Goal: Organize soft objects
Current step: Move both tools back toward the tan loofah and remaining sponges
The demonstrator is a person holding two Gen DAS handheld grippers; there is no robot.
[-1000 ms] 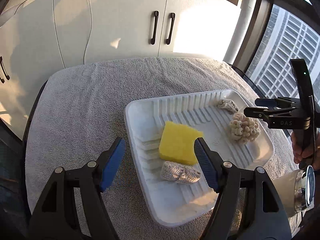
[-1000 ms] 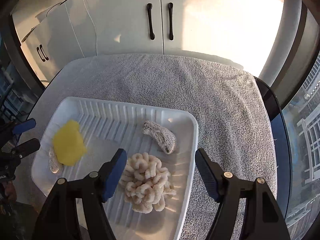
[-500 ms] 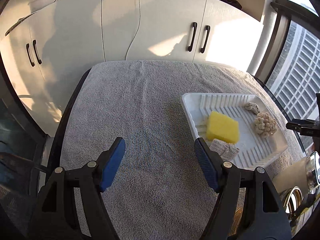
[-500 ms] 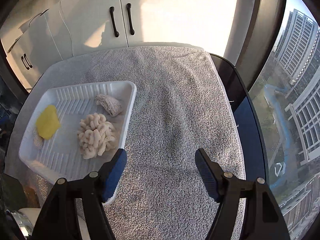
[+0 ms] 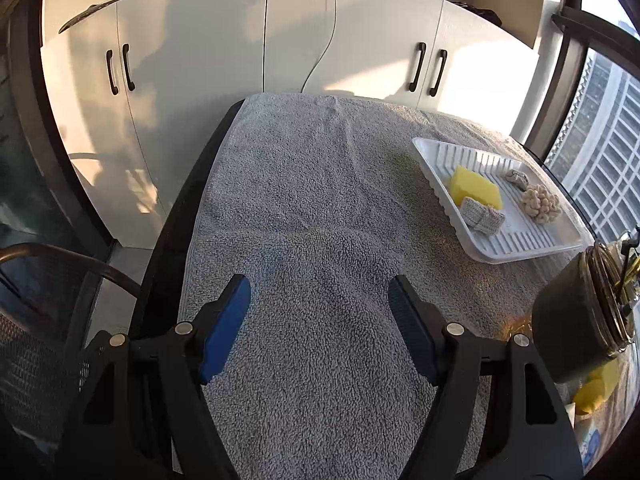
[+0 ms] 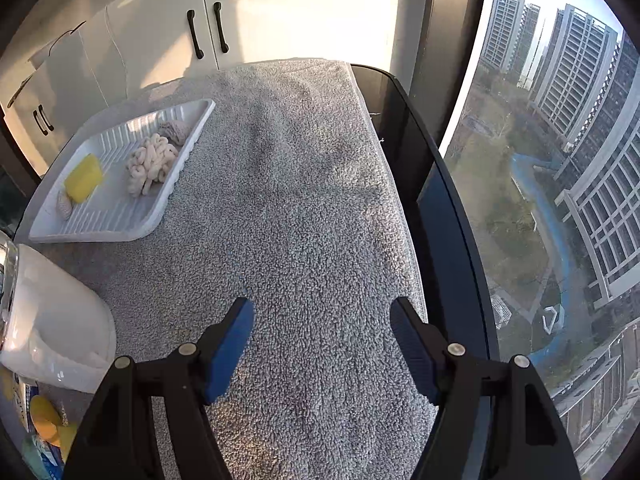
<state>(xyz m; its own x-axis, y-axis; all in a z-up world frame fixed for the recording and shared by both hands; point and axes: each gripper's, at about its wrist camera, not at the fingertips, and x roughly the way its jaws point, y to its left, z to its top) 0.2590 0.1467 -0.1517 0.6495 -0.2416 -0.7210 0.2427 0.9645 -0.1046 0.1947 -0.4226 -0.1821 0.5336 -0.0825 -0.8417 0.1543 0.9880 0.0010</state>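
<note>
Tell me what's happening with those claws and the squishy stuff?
Someone holds a claw in each hand, tidying soft things. The left claw and the right claw are both open and empty, above the bare grey towel. Off to the side, the white tray holds a yellow sponge, a cream noodly scrubber and two small knitted pieces.

We hold the left gripper (image 5: 319,298) tilted down, and its two black fingers with blue pads (image 5: 225,330) stand well apart. Nothing is between them and nothing touches them. We hold the right gripper (image 6: 322,320) in the same way: it points down at a steeper angle, the blue pads (image 6: 412,346) are apart, and the gap between them is empty.
</note>
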